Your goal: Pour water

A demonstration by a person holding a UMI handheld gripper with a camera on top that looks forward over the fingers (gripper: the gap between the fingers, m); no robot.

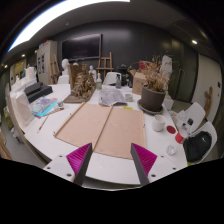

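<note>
A white kettle-like jug [112, 78] stands at the far side of the white table [60, 150], well beyond the gripper [110, 160]. The fingers are spread wide and hold nothing. Just ahead of them lies a brown cardboard sheet [104, 127]. A potted plant [153, 96] stands far right, a small white cup [158, 124] nearer. Dark walls close the room behind.

My fingers [78, 158] are cut off at six o'clock, only the pink pads showing. At eleven o'clock, the clutter on the table [60, 150] is too small to identify. At three o'clock, a dark object [197, 146] is cut by the edge.
</note>
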